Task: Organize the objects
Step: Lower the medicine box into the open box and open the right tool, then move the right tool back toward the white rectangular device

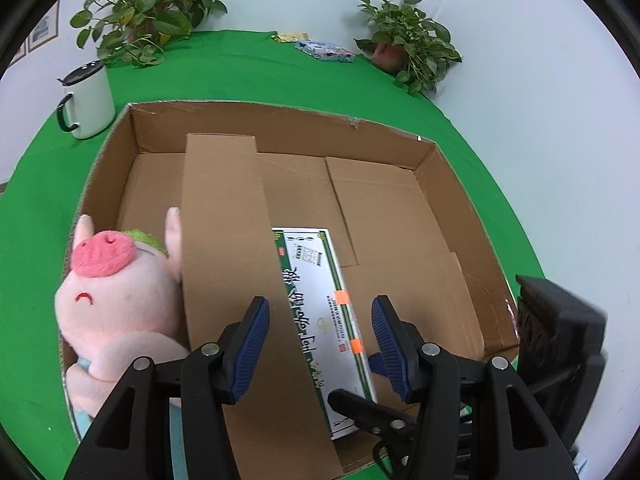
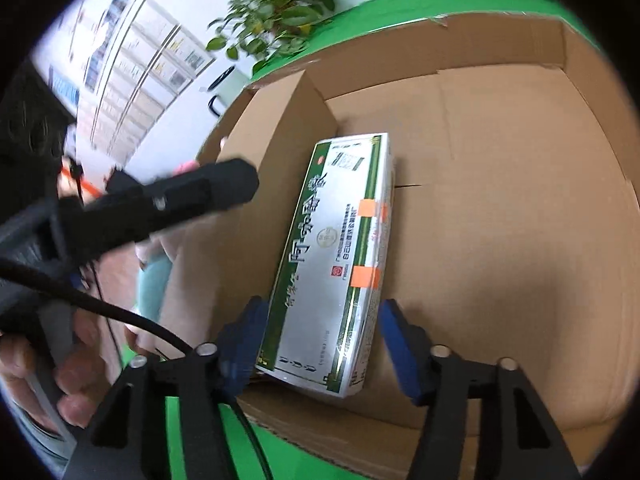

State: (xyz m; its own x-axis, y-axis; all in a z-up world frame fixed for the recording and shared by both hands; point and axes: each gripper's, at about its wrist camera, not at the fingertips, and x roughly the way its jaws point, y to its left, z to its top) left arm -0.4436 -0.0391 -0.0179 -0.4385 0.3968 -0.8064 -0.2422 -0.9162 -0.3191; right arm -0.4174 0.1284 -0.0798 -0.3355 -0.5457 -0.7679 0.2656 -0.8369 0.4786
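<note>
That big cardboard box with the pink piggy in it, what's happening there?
A person is tidying things into the open brown cardboard box on the green table, with a two-finger gripper in each hand. A pink plush pig sits in its left part, behind an upright cardboard divider. A white-and-green printed carton lies flat on the box floor. The right gripper straddles the carton's near end, pads apart from it. The left gripper hovers open above.
</note>
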